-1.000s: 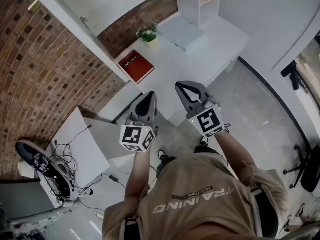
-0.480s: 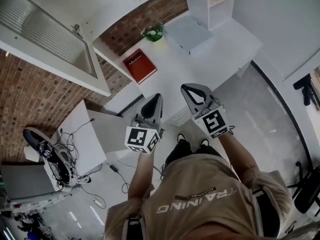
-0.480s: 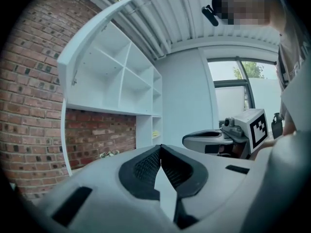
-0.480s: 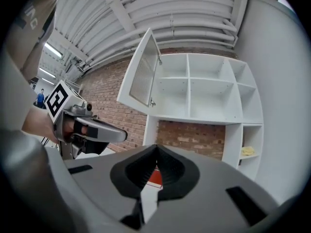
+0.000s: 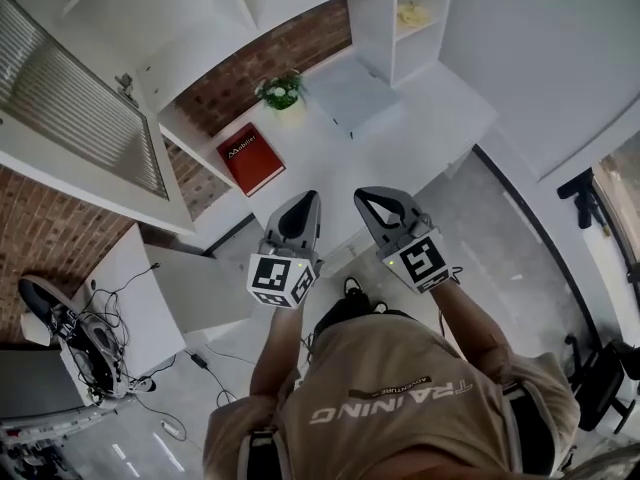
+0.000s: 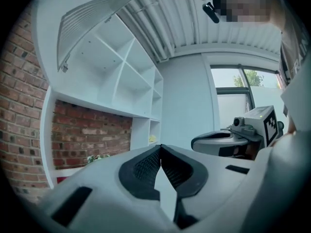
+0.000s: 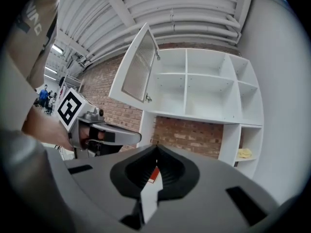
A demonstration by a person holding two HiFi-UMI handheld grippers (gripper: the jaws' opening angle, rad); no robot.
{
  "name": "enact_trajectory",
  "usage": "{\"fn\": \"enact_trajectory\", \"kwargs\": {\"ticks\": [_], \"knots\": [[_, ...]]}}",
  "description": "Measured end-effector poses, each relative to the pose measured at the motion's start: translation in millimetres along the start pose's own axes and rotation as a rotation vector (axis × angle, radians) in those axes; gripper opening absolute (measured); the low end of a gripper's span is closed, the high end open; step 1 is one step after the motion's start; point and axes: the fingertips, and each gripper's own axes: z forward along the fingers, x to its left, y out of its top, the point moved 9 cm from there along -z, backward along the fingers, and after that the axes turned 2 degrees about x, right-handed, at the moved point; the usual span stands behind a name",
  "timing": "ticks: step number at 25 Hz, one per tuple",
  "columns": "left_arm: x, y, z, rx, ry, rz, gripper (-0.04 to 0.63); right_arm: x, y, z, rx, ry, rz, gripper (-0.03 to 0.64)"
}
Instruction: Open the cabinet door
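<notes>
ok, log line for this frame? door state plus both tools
cabinet door: open | left tool: shut, empty | right tool: shut, empty | contact: neither tool on the door

Brick wall (image 5: pixel 40 238) on the left, with more brick behind the white counter (image 5: pixel 420 128). An open white shelf column (image 5: pixel 420 13) stands at the counter's far right end. The floor (image 5: pixel 530 268) is smooth grey. A low white table (image 5: pixel 130 278) sits by the left brick wall, with a cable tangle at its near-left end. Black office chair (image 5: pixel 605 368) at far right. Ribbed white ceiling (image 6: pixel 170 28), strip lights (image 7: pixel 57 49) on. Window (image 6: pixel 231 89) in a plain white wall, with daylight and trees outside.
</notes>
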Motion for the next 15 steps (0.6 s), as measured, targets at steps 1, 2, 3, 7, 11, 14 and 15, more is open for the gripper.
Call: {"fn": "enact_trajectory", "kwargs": {"ticks": [1, 2, 3, 7, 11, 14, 15], "knots": [[0.2, 3.2, 6.4, -0.013, -0.008, -0.001, 0.009, -2.3, 1.3, 2.5, 0.003, 0.006, -0.002, 0.014], [0.3, 6.5, 12.4, -0.025, -0.015, -0.001, 0.009, -5.4, 3.0, 5.4, 0.006, 0.01, -0.004, 0.014], [0.8, 9.6, 17.6, -0.036, -0.021, 0.002, 0.009, -9.1, 5.6, 8.5, 0.007, 0.012, -0.007, 0.014], [12.3, 19.5, 26.9, -0.071, -0.014, 0.019, 0.009, -21.5, 20.6, 24.4, -0.004, 0.016, -0.036, 0.014], [25.5, 20.4, 28.3, -0.078, 0.001, 0.037, 0.009, -28.8, 16.9, 39.4, 0.007, 0.025, -0.039, 0.014], [33.8, 15.1, 32.2, -0.071, 0.008, 0.003, 0.009, -39.5, 8.1, 47.7, 0.014, 0.026, -0.019, 0.014], [36.5, 13.2, 34.0, -0.067, 0.011, -0.015, 0.009, -43.1, 5.2, 50.3, 0.015, 0.03, -0.011, 0.014]]}}
